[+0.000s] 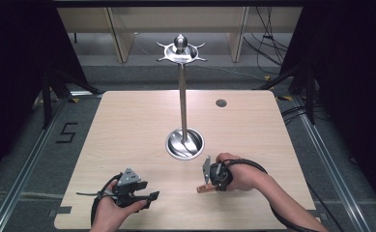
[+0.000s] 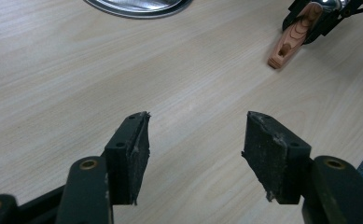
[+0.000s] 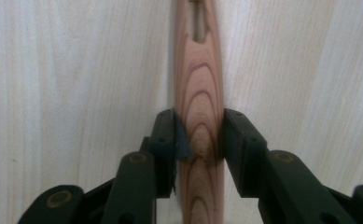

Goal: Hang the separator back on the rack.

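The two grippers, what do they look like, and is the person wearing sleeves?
Both the left gripper and the right gripper are black, each topped by a grey three-cornered plate and trailing a black cable. Their jaws are flat black blocks with worn, frayed pads, mounted on arms with brass-coloured rivets. The forearms are bare; no sleeves are visible.

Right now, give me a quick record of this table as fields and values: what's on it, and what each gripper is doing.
table: light wood tabletop, small dark round cap near the far edge
stand: metal pole rising from a round metal base, hooked crown on top
wooden handle: reddish wood with a slot near its end, lying on the table
right gripper: jaws closed on the wooden handle
left gripper: jaws apart, nothing between them, over bare tabletop
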`<state>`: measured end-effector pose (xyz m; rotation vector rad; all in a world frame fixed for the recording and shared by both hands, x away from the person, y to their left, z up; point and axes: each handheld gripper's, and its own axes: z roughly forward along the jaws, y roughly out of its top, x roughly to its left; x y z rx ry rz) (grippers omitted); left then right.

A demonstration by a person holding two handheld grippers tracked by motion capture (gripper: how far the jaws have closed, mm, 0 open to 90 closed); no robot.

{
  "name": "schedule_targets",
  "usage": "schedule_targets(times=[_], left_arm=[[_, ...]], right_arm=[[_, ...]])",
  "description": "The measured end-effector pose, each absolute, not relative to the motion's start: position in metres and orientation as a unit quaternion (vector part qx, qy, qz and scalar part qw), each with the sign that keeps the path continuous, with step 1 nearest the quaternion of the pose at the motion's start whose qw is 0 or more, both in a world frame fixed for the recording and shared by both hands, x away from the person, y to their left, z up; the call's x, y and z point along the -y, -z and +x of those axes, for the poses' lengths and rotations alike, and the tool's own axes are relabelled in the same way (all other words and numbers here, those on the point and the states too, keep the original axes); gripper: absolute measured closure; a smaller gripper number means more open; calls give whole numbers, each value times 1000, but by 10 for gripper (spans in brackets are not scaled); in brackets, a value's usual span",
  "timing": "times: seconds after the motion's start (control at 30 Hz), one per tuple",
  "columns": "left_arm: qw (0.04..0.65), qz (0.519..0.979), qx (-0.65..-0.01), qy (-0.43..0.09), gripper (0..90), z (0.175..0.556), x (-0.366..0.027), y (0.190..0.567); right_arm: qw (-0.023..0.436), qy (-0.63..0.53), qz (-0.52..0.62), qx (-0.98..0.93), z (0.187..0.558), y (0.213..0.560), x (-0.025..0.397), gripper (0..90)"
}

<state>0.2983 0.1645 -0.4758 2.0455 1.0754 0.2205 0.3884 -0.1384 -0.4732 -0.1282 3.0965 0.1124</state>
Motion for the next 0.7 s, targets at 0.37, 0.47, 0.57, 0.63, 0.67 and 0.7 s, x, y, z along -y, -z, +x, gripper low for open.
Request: schedule_targets(times=[0.37,0.47,0.57,0.63,0.67,0.7], left_arm=[[396,808,-427,-91,396,299,-165,476],[398,808,-426,-89,396,299,-164,476],[396,808,-427,-91,396,299,-165,476],[396,808,-427,-91,396,299,-165,476],[396,808,-427,-91,396,299,-165,476],[397,807,-428,-90,396,299,-164,476]], right_arm=[[23,-30,-50,-998,391,472,139,681],[19,-35,-42,-998,390,473,139,682],[22,-47,-43,-998,390,471,140,682],[18,-52,-31,-998,389,469,142,683],[18,-52,-31,-998,389,469,142,683],[18,-56,-30,-998,388,468,143,683]])
